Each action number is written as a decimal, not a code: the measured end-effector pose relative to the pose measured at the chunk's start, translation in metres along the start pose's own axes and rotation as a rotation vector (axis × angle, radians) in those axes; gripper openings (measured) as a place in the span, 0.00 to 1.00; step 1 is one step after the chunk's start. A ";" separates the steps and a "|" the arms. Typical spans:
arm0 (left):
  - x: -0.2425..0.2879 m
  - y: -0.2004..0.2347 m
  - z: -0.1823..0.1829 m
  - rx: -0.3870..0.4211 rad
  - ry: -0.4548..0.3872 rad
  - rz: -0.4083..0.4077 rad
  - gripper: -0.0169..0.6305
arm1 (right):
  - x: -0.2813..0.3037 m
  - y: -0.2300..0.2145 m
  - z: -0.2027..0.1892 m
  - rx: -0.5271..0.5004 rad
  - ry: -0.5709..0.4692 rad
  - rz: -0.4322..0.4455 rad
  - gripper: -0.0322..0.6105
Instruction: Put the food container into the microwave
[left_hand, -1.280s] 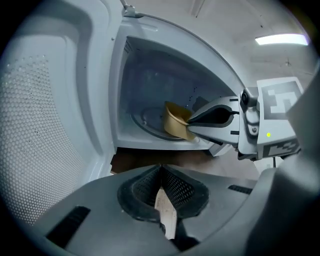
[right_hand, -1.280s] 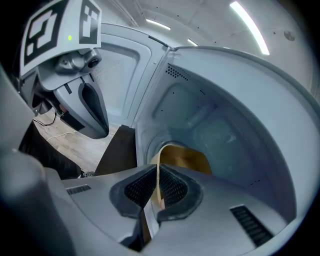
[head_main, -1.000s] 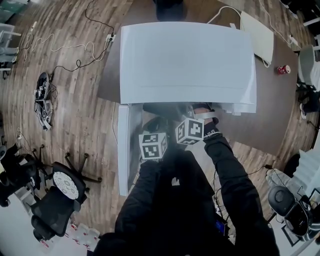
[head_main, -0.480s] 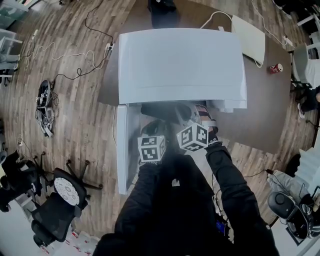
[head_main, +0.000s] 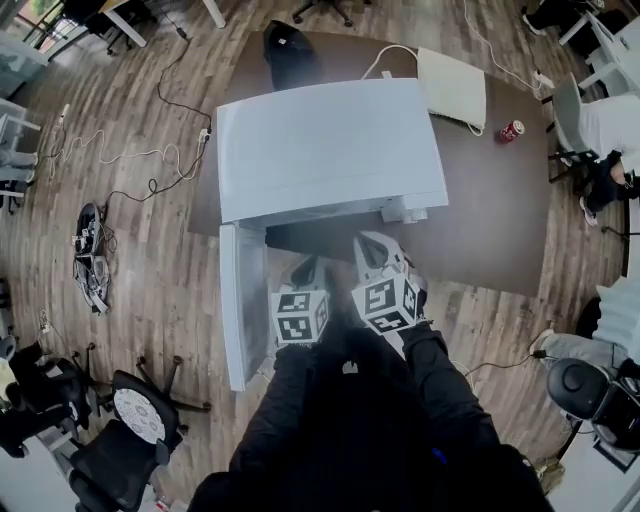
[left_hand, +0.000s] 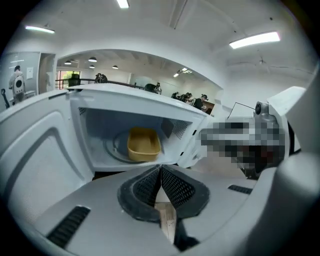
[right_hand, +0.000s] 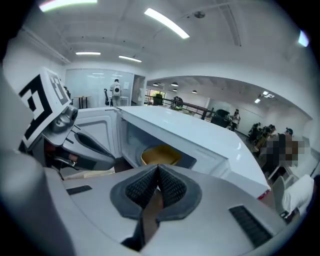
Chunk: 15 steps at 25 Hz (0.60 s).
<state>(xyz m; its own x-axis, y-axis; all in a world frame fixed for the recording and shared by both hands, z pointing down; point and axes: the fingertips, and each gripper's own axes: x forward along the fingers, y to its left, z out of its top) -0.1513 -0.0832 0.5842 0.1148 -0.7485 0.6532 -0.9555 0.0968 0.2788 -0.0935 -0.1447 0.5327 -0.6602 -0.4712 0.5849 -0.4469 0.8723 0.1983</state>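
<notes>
Head view hides the container (left_hand: 143, 144) beneath the microwave (head_main: 330, 150) top; gripper views show it inside, with left gripper (left_hand: 161, 174) and right gripper (right_hand: 158, 172) jaws together, empty.

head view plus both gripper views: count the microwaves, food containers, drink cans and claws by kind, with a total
microwave: 1
yellow food container: 1, inside the microwave
red can: 1
claws: 2, left claw and right claw, both shut on nothing
total: 5
</notes>
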 end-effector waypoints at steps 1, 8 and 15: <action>-0.006 -0.008 0.007 0.013 -0.017 -0.009 0.08 | -0.010 -0.001 0.004 0.028 -0.009 -0.012 0.09; -0.029 -0.056 0.057 0.089 -0.136 -0.053 0.08 | -0.068 -0.030 0.031 0.169 -0.144 -0.090 0.09; -0.064 -0.094 0.086 0.140 -0.226 -0.087 0.08 | -0.119 -0.043 0.057 0.231 -0.265 -0.137 0.09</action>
<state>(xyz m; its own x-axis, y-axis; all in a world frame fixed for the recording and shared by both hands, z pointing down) -0.0921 -0.1004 0.4557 0.1494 -0.8787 0.4534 -0.9748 -0.0542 0.2163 -0.0302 -0.1338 0.4102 -0.7043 -0.6254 0.3358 -0.6465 0.7605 0.0605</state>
